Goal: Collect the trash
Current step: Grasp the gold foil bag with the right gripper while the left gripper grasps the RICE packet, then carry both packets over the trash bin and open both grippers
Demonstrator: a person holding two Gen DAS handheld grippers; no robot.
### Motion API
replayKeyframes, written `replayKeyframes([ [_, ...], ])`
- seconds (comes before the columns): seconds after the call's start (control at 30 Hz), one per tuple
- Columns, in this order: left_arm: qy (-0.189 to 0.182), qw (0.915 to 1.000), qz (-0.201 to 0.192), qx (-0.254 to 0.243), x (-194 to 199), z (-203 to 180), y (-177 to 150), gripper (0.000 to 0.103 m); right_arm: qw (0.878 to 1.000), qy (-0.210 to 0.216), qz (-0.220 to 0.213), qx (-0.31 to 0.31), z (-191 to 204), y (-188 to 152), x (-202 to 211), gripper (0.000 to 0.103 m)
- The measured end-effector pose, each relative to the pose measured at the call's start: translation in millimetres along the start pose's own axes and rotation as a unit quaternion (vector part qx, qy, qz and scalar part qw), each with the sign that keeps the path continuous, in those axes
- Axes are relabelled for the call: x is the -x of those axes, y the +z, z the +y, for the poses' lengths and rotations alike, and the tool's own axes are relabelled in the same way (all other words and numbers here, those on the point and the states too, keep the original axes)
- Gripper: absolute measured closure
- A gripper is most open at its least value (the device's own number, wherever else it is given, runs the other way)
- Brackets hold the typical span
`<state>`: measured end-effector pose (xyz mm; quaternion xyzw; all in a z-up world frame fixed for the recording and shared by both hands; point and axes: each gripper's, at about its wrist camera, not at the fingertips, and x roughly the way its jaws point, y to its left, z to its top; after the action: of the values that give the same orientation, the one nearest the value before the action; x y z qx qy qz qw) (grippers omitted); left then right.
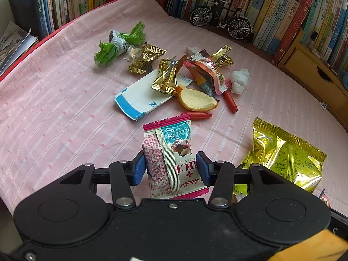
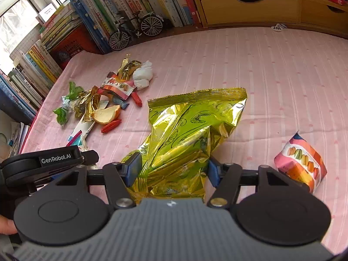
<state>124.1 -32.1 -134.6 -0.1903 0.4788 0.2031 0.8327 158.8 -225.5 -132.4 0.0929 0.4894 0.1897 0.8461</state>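
My left gripper (image 1: 171, 168) is shut on a pink, white and teal snack wrapper (image 1: 174, 143), which stands upright between the blue pads above the pink bedsheet (image 1: 54, 100). My right gripper (image 2: 174, 170) is shut on the lower end of a large gold foil bag (image 2: 195, 119); the same gold bag (image 1: 287, 156) lies right of the left gripper. Further off is a pile of trash: a green wrapper (image 1: 117, 45), gold candy wrappers (image 1: 167, 76), a flattened white-and-blue carton (image 1: 139, 97), an orange peel (image 1: 195, 100), red sausage casings (image 1: 199, 115) and a tissue wad (image 1: 239, 80).
A macaron packet (image 2: 301, 162) lies right of the right gripper. Rows of books (image 1: 282, 10) and a model bicycle (image 1: 221, 17) border the far edge, with a wooden drawer unit (image 2: 250, 8) at the back right. The left gripper's body (image 2: 50, 163) shows beside the right one.
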Motion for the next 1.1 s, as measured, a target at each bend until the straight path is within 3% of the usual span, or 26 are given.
replayKeyframes([
  [0.3, -0.016, 0.9996, -0.021, 0.008, 38.2, 40.3, -23.8, 0.056, 1.000, 0.001, -0.019, 0.013, 25.2, -24.1, 21.6, 0.038],
  [0.7, 0.014, 0.9981, -0.042, 0.042, 128.5, 174.2, -92.7, 0.056, 0.997, 0.036, -0.014, 0.074, 105.2, -100.8, 62.0, 0.038],
  [1.1, 0.044, 0.9941, 0.014, 0.099, 150.0, 296.5, -197.5, 0.056, 0.978, 0.076, 0.040, 0.189, 194.8, -216.8, 75.8, 0.038],
])
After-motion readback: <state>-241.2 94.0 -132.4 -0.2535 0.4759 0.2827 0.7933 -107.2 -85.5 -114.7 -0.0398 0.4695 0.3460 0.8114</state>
